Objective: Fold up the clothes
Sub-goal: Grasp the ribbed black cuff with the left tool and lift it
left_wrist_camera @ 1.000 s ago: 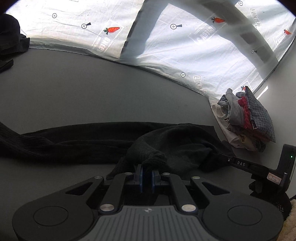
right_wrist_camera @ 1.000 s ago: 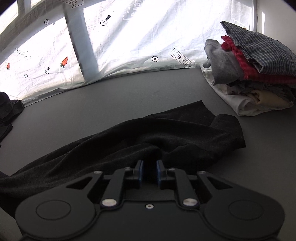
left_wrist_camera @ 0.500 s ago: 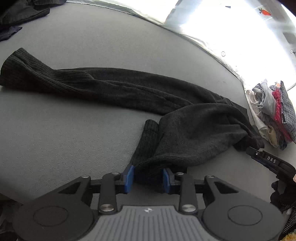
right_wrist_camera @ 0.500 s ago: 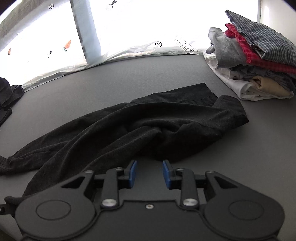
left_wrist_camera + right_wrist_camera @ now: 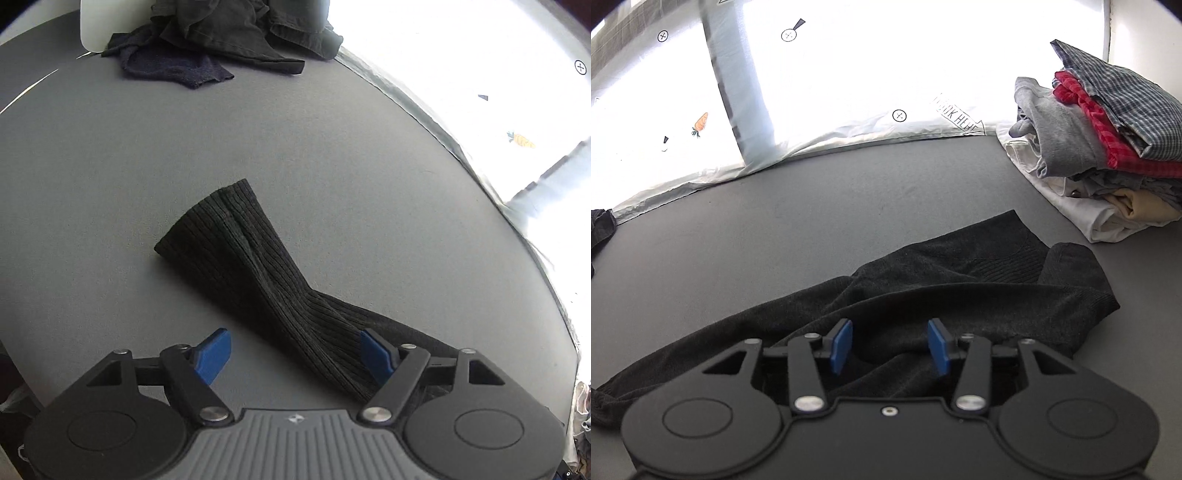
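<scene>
While both claws hang over the flat grey table (image 5: 820,206), neither one grips cloth. The left gripper (image 5: 295,354) has its jaws wide apart and opening; the ribbed sleeve end of the dark charcoal knit sweater (image 5: 258,280) lies on the table betw. the blue pads (image 5: 212,354), running diagonally under the right-hand pad, w/ no pad pressing on it. The right gripper (image 5: 889,345) has jaws part-way apart and opening too; crumpled sweater body (image 5: 923,295) lies betw. and under its pads (image 5: 840,345), loose, not pinched.

Left wrist view only: the sleeve's cuff end, ribs clear, pointing toward the table's far left, and a heap of dark unfolded clothes (image 5: 229,33) at the far edge, incl. a navy piece (image 5: 177,68) spread in front of it. Bright white sheet (image 5: 461,55) along the far right edge, blown out by light.

Right wrist view only: the sweater's main body, bunched, w/ a flat hem panel toward the far side; a stack of folded clothes (image 5: 1108,147) at the far right corner – checked blue shirt on top, red checked item, grey top, cream and white pieces at the bottom. White sheet w/ carrot print (image 5: 849,74) runs along the far edge. A sliver of dark cloth shows at the far left edge; can't tell which item.
</scene>
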{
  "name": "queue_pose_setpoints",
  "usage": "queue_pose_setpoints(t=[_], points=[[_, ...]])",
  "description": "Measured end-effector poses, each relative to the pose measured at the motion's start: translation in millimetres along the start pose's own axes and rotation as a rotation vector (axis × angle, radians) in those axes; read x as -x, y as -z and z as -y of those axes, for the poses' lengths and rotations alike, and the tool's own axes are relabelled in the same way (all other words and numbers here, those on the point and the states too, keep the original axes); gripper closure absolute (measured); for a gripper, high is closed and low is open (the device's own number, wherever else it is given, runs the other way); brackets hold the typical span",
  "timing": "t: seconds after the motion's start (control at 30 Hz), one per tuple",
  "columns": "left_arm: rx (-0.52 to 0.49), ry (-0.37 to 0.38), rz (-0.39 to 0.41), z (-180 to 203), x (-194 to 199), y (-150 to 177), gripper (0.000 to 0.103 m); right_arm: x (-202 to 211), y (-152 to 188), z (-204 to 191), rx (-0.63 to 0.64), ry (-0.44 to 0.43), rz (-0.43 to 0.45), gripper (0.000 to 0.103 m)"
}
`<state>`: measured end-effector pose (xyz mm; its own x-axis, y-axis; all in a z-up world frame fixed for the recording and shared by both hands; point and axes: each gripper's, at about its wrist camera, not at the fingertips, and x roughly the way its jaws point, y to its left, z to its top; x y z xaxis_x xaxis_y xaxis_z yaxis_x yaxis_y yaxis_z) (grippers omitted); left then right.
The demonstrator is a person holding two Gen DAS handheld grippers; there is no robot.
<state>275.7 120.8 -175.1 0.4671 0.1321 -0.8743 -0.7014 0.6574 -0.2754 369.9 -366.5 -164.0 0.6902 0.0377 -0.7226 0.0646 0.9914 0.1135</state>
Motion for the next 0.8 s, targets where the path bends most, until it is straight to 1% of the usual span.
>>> queue_pose_setpoints(t=[0.07, 0.17, 0.2, 0.23, 0.27, 0.3, 0.33, 0.43, 0.5, 0.63, 0.67, 0.73, 0.77, 0.8], points=[[0.044, -0.052, 0.002, -2.9, -15.7, -16.1, 0.026, -12.3, -10.4, 0.0, -0.032, 0.008, -0.006, 0.057], [0.084, -0.127, -0.017, -0.3, -40.0, -32.4, 0.026, -22.7, -22.2, -3.8, -0.053, 0.024, -0.008, 0.056], [0.090, -0.145, -0.021, 1.6, -45.8, -36.0, 0.028, -24.0, -24.4, -4.5, -0.058, 0.030, -0.009, 0.056], [0.080, -0.141, -0.016, 5.3, -47.3, -40.0, 0.031, -24.0, -24.3, -4.8, -0.061, 0.039, -0.010, 0.056], [0.061, -0.127, -0.005, 9.9, -46.5, -44.3, 0.058, -23.9, -24.1, -5.1, -0.064, 0.048, -0.011, 0.056], [0.042, -0.113, 0.005, 14.5, -45.8, -48.6, 0.092, -23.8, -23.9, -5.4, -0.067, 0.056, -0.013, 0.056], [0.045, -0.080, 0.016, 18.1, -43.9, -55.3, 0.096, -22.5, -21.7, -4.7, -0.072, 0.072, -0.016, 0.056], [0.072, 0.044, 0.058, 31.2, -34.5, -81.1, 0.097, -18.7, -14.5, -2.1, -0.086, 0.118, -0.027, 0.056], [0.055, 0.131, 0.112, 48.9, -21.1, -105.5, 0.097, -17.3, -14.9, 2.8, -0.112, 0.140, -0.019, 0.056], [-0.064, 0.343, 0.301, 92.5, 27.8, -153.1, 0.097, -7.5, -9.1, 8.5, -0.186, 0.194, 0.016, 0.056], [-0.094, 0.380, 0.343, 100.5, 37.9, -162.6, 0.098, -6.3, -7.7, 8.2, -0.197, 0.208, 0.028, 0.056], [-0.168, 0.444, 0.429, 116.8, 55.7, -180.9, 0.098, -5.6, -7.6, 6.0, -0.217, 0.226, 0.047, 0.056], [-0.204, 0.452, 0.459, 121.0, 57.7, -186.1, 0.098, -5.9, -7.9, 4.9, -0.223, 0.229, 0.052, 0.056], [-0.224, 0.424, 0.466, 121.9, 50.5, -187.7, 0.096, -6.8, -9.4, 3.7, -0.223, 0.230, 0.052, 0.056]])
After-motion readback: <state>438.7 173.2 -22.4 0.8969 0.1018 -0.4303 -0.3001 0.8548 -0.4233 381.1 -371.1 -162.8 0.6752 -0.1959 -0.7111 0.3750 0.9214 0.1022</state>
